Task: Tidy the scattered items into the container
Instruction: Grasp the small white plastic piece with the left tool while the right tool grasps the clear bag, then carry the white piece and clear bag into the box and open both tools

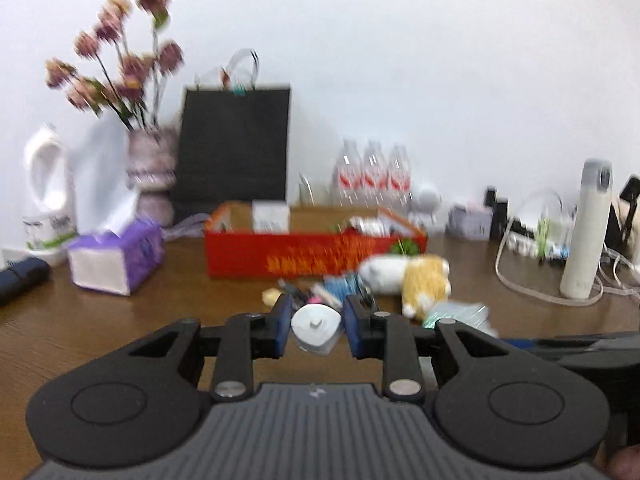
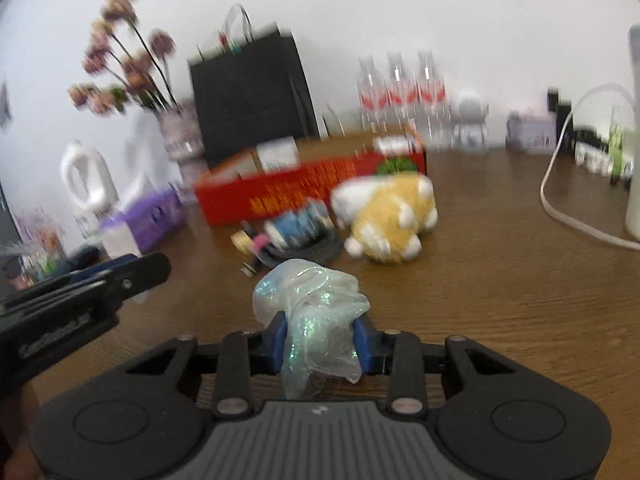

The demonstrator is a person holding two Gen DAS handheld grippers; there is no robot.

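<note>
- We hold 2 loads at once: the left claw (image 1: 316, 330) is clamped on a small white rounded object (image 1: 316, 326), and the right claw (image 2: 322, 344) is clamped on a crumpled iridescent film (image 2: 310, 312) that spills above and below its pads.
- The red box (image 1: 312, 252), our container, sits ahead of both claws, beyond a small heap of scattered items (image 1: 320, 290) and a yellow and white plush toy (image 1: 420, 280) that lies ahead and to the right.
- To do this step well, we judge that each claw should carry its load high enough to pass over the heap and the box's near wall, then part its pads only once it is above the open top.
- The film is soft and may trail, so we would lower it well inside before letting go.
- The right view shows the film bundle, a blue spool (image 2: 298, 226) in the heap and the left claw off to its left.
- The left view alone shows the white object in its grip, and a tall white bottle (image 1: 586, 232) standing on the surface (image 1: 160, 312) far to the right.
</note>
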